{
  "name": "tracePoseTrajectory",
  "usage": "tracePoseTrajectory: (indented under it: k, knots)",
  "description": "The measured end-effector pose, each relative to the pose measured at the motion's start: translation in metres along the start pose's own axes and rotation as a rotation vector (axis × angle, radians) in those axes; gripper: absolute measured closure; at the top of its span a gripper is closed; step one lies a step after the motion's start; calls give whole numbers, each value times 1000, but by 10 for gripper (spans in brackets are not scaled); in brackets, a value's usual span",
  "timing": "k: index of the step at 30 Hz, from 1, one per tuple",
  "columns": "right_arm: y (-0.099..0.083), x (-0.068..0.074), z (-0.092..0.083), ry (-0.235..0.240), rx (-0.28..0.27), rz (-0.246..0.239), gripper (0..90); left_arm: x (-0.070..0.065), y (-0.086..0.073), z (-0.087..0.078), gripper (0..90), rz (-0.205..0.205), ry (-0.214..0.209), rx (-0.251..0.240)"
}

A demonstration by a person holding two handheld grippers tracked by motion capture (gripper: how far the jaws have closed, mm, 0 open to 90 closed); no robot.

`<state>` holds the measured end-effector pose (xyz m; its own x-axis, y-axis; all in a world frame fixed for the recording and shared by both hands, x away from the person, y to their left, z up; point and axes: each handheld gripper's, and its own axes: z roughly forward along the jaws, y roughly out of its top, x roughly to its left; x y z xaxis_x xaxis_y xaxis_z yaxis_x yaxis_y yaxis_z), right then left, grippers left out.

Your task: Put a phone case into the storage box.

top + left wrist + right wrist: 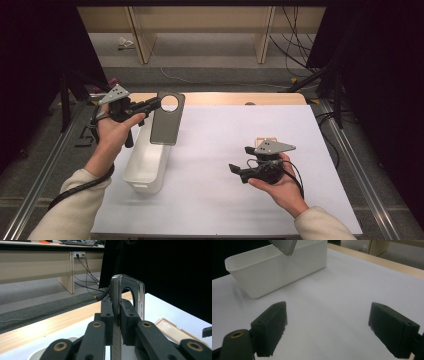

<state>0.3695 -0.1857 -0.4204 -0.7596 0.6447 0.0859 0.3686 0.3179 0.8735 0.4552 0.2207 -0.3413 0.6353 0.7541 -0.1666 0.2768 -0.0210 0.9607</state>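
Left gripper point(156, 103) clenched on dark phone case point(167, 120), hanging below it over white bin point(145, 167), apparently for dropping in. Right gripper point(234, 170) released, idle, well apart from the bin.

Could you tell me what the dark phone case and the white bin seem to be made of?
Dark, translucent phone case with round camera hole: likely flexible glossy plastic or rubber; its thin rim shines in the left gripper view. White rectangular bin: probably rigid matte plastic, with smooth thin walls and rounded corners.

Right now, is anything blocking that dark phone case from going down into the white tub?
Nothing visible blocks it. The left gripper holds the dark phone case by its top edge, hanging over the far end of the white tub, whose open inside looks empty. The right gripper waits open, well off to the side.
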Motion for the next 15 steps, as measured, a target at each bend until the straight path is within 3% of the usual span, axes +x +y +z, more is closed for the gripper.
tracePoseTrajectory:
  k: [15]
  knots:
    - [0,-1,0,1,2,4,161,21,4,4,818,-9,40,14]
